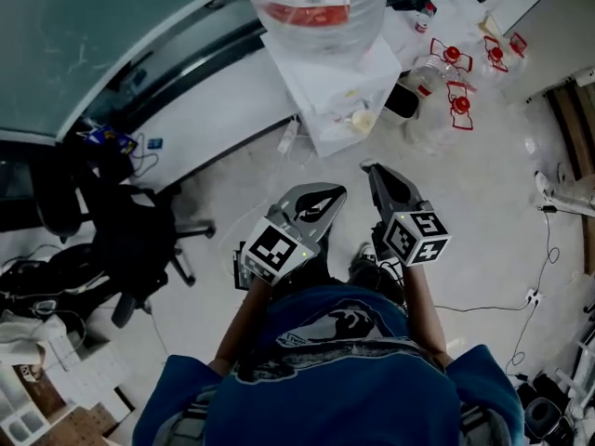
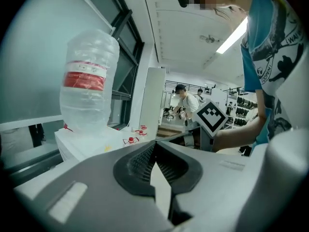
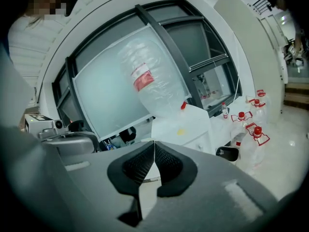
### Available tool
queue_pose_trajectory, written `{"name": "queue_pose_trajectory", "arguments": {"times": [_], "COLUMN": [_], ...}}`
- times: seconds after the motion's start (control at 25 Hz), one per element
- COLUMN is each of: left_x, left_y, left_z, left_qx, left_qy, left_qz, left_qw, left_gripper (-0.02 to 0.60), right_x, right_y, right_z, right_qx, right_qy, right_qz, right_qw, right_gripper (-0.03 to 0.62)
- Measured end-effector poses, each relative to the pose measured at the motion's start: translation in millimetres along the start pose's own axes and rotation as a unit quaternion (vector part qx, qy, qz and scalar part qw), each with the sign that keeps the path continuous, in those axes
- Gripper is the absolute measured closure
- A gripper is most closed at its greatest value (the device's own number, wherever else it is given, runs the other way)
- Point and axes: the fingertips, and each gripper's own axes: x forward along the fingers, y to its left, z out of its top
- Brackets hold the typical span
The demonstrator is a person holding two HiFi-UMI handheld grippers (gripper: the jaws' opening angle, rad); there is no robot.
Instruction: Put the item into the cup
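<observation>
No cup and no item that I can name shows in any view. In the head view my left gripper (image 1: 335,193) and right gripper (image 1: 370,166) are held side by side in front of the person's body, above the floor. Both point toward a white water dispenser (image 1: 339,82). My left gripper (image 2: 154,145) has its jaws pressed together with nothing between them. The right gripper (image 3: 154,143) is shut too and holds nothing. A small yellowish thing (image 1: 363,120) lies on the dispenser's top; what it is I cannot tell.
A large clear water bottle with a red label (image 1: 311,6) stands upside down on the dispenser. Several clear jugs with red caps (image 1: 451,86) sit on the floor to its right. A black office chair (image 1: 139,240) stands at the left. Cables (image 1: 544,249) run across the floor at the right.
</observation>
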Motion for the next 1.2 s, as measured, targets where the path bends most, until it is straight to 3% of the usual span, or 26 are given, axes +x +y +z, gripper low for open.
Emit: {"name": "queue_pose_trajectory", "arguments": {"times": [0.24,0.6,0.88,1.04,1.2], "left_x": [-4,7,37,51,64], "left_y": [46,83,83,85,86], "left_z": [-18,-34,-38,-37,-39], "left_qx": [-0.010,-0.014,-0.016,-0.003,0.014], "left_qy": [0.028,0.049,0.040,0.040,0.066], "left_qz": [-0.043,-0.113,-0.116,-0.099,-0.075], "left_qw": [0.9986,0.9924,0.9923,0.9943,0.9949], "left_gripper": [0.577,0.577,0.575,0.575,0.575], "right_x": [47,116,158,187,209], "right_y": [-11,-73,-160,-202,-229], "right_z": [-11,-61,-94,-122,-144], "right_qx": [0.034,0.037,0.065,0.072,0.065], "right_qy": [0.004,0.068,0.071,0.090,0.111], "right_qz": [-0.051,-0.139,-0.180,-0.190,-0.190], "right_qw": [0.998,0.987,0.979,0.975,0.973], "right_gripper": [0.588,0.588,0.586,0.586,0.586]}}
